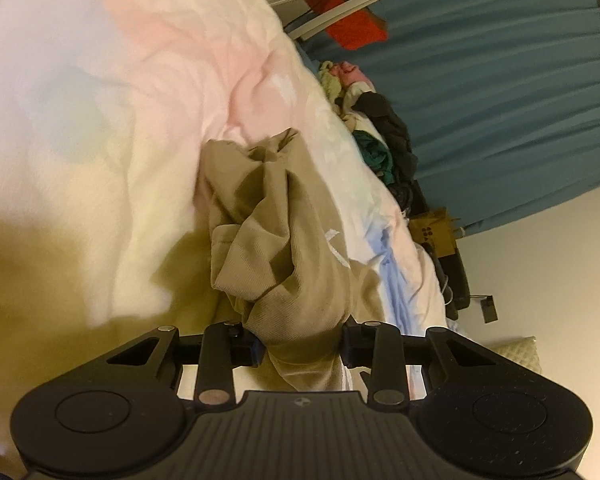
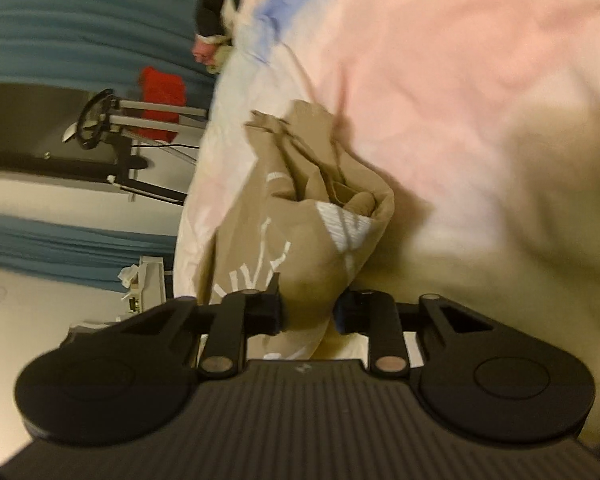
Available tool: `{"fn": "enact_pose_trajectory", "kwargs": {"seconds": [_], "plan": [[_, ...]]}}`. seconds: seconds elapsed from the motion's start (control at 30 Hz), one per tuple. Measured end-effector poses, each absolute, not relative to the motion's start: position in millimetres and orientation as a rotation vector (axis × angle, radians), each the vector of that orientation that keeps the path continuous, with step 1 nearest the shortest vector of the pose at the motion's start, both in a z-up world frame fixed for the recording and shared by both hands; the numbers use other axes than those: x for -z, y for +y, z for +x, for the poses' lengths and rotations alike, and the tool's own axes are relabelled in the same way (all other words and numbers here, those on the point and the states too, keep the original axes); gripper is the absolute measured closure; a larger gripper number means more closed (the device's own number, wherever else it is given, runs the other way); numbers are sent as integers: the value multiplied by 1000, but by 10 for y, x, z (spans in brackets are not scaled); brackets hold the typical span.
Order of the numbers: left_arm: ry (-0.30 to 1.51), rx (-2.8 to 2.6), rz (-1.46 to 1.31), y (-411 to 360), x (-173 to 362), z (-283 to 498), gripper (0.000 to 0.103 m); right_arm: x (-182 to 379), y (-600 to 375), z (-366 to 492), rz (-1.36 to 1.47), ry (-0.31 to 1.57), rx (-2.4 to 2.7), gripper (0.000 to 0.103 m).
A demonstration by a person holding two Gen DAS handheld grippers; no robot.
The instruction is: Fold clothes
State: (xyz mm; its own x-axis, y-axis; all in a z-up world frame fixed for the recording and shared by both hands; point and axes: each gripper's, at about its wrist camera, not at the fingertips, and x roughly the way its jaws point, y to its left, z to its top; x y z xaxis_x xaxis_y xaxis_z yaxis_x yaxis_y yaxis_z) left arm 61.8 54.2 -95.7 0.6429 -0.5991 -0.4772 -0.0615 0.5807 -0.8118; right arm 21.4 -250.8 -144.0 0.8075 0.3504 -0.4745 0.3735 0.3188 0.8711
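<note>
Tan fabric fills the gap of both claws: one crumpled garment (image 1: 276,216), khaki with white lettering, bunched up on the bed. The left claw (image 1: 302,346) is closed partway, its two pads pinching a thick wad of the cloth; from there the garment runs forward and away in loose folds over the pale pink and cream duvet (image 1: 120,80). The right claw (image 2: 309,312) is likewise narrowed onto a gathered fold of the same garment (image 2: 300,208), the white print showing just ahead of its fingers, though this view is blurred. Beyond the bed's edge a heap of other clothes (image 1: 384,136) lies against a blue curtain (image 1: 500,80), well apart from both claws.
</note>
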Motion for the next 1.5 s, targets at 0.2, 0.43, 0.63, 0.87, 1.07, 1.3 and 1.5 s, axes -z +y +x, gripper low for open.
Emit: {"fn": "enact_pose_trajectory", "kwargs": {"seconds": [0.2,0.43,0.63,0.87,1.07,1.3,1.5], "plan": [[841,403,-899,435,464,585,69,1000,-2692,63,1255,614,-18,80],[1015,428,-813,-246,-99,1183,68,577,-3230,210,1280,601,18,80],[1032,516,-706,-1401,-511,2232,68,233,-3978,865,1230,525,109,80],[798,644,-705,-2731,-759,3273,68,-196,-4810,1685,970,286,235,80],[847,665,-612,-3260,196,3442,68,624,-5074,1780,916,310,314,80],[902,708,-424,-3122,907,3135,65,1606,-5051,1419,976,389,311,80],[882,714,-271,-3049,830,3001,59,1737,-4983,1307,1084,480,353,76]]}}
